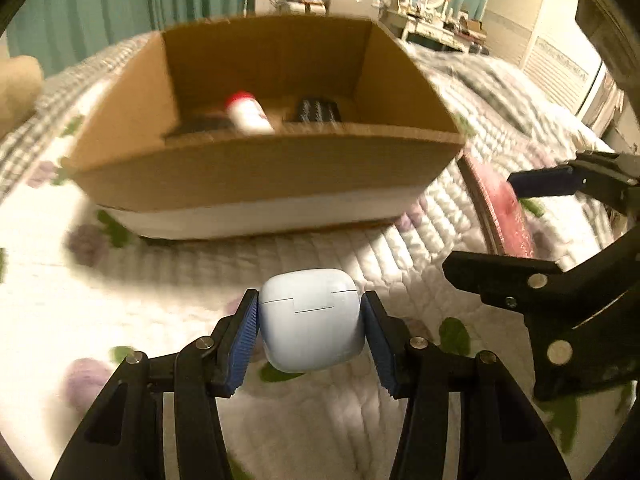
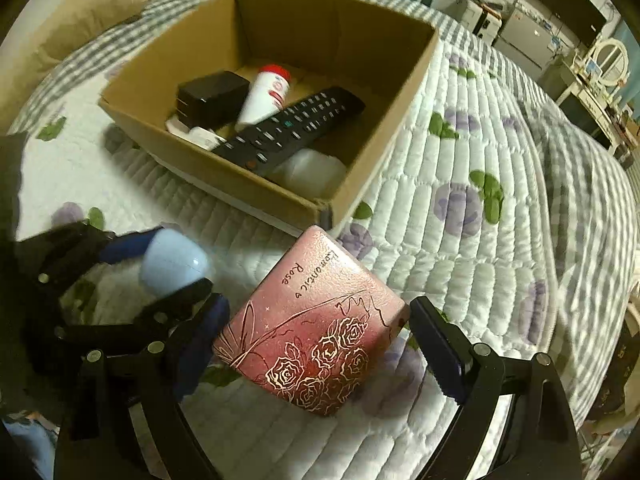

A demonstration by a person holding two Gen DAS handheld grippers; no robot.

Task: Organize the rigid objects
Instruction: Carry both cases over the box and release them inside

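A bed covered in a white quilt [image 2: 460,264] printed with purple flowers and green leaves carries an open cardboard box [image 2: 224,168] at upper centre of the frame, a beige pillow [image 2: 72,20] at upper left and a grey checked blanket [image 2: 580,184] at right.

Pink box [image 2: 316,332] between the right gripper's fingers, gold script "Romantic Rose" with a small heart on its far end, printed facing away from the gripper, gold line-drawn roses nearer the gripper, remote control [image 2: 292,130] button markings ahead too small to read
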